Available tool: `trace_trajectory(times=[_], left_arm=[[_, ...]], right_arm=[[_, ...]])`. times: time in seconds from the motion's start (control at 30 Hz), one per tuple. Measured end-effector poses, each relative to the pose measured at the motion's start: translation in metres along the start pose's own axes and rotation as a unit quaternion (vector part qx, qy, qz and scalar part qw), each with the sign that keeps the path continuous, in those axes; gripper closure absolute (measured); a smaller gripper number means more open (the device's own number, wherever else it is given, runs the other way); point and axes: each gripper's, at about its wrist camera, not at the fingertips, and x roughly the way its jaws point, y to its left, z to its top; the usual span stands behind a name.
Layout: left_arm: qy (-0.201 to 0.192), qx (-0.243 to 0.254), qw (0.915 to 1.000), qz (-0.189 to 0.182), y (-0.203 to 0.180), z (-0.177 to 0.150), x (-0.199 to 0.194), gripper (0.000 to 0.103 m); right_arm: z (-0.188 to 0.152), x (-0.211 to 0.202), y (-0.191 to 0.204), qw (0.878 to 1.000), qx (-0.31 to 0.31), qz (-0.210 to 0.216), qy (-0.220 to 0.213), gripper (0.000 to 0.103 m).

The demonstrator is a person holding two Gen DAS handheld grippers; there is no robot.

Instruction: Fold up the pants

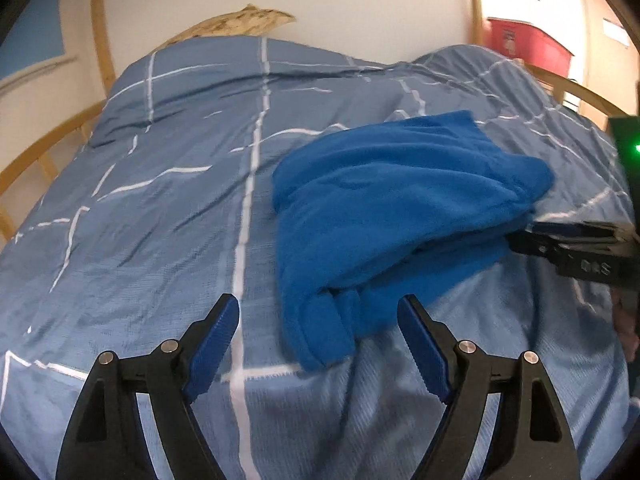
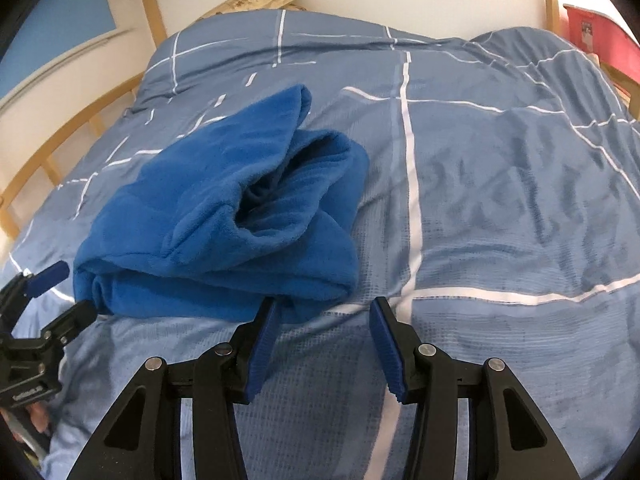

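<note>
Bright blue fleece pants lie bunched and folded over on the blue checked duvet. My left gripper is open, its jaws apart just before the pants' near corner, holding nothing. In the right wrist view the pants lie left of centre, with an open fold facing me. My right gripper is open and empty at the pants' near right edge. The left gripper shows at the left edge of the right wrist view, and the right gripper shows at the right edge of the left wrist view, beside the pants.
The duvet covers a bed with a curved wooden frame. A patterned pillow lies at the head against a white wall. A red box stands at the far right.
</note>
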Motion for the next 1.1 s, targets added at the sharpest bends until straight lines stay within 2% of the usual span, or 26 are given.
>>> trace_trajectory(times=[0.07,0.13,0.17,0.27,0.37,0.43,0.47,0.5,0.53,0.6,0.67,0.77,0.87,0.93,1.0,1.07,1.1], left_arm=[[0.004,-0.026,0.9997,0.002,0.007,0.001,0.006,0.029],[0.011,-0.043,0.999,0.008,0.012,0.001,0.012,0.043],[0.014,-0.047,0.9988,0.007,0.013,0.001,0.015,0.045],[0.021,-0.04,0.999,0.006,0.009,-0.001,0.021,0.05],[0.031,-0.035,0.9989,0.007,0.006,-0.002,0.028,0.055],[0.036,-0.036,0.9987,0.001,0.006,-0.002,0.031,0.066],[0.038,-0.035,0.9986,-0.005,0.006,-0.002,0.032,0.07],[0.039,-0.031,0.9988,-0.001,0.005,-0.001,0.032,0.076],[0.037,-0.026,0.999,0.007,0.002,-0.001,0.03,0.078],[0.034,-0.013,0.9991,0.022,-0.001,0.0,0.026,0.08],[0.03,-0.002,0.9987,0.04,-0.004,0.001,0.021,0.081],[0.027,0.009,0.9978,0.06,-0.006,0.0,0.016,0.081],[0.032,0.015,0.9975,0.062,-0.005,-0.001,0.012,0.082],[0.033,0.026,0.9968,0.067,-0.006,-0.004,0.01,0.082],[0.037,0.031,0.9966,0.067,-0.005,-0.005,0.01,0.082],[0.046,0.029,0.9963,0.067,-0.002,-0.006,0.012,0.082],[0.048,0.031,0.9963,0.065,-0.002,-0.006,0.013,0.082]], right_arm=[[-0.001,0.0,-0.003,1.0,0.004,-0.004,-0.008,0.054],[-0.001,0.0,-0.007,1.0,0.017,-0.007,-0.014,0.054],[-0.001,-0.001,-0.011,0.999,0.026,-0.007,-0.019,0.055],[0.001,0.003,-0.012,0.999,0.03,-0.006,-0.023,0.055],[0.005,0.007,-0.007,0.999,0.021,0.001,-0.025,0.062],[0.008,0.01,-0.005,0.999,0.017,0.0,-0.028,0.062],[0.008,0.013,-0.007,0.999,0.02,0.007,-0.024,0.066],[0.008,0.014,-0.007,0.999,0.022,0.012,-0.022,0.075],[0.008,0.013,-0.007,0.999,0.021,0.012,-0.022,0.078],[0.006,0.005,0.002,1.0,-0.001,-0.019,-0.022,0.088],[0.003,-0.007,0.016,0.997,-0.032,-0.062,-0.021,0.091],[-0.007,-0.026,0.044,0.989,-0.086,-0.109,-0.045,0.093],[-0.015,-0.022,0.055,0.984,-0.112,-0.138,-0.023,0.094],[-0.018,-0.02,0.052,0.986,-0.098,-0.135,-0.008,0.094],[-0.022,-0.021,0.037,0.993,-0.048,-0.107,0.004,0.095],[-0.026,-0.022,0.016,0.994,0.003,-0.103,0.016,0.102],[-0.028,-0.022,0.009,0.995,0.018,-0.094,0.017,0.102]])
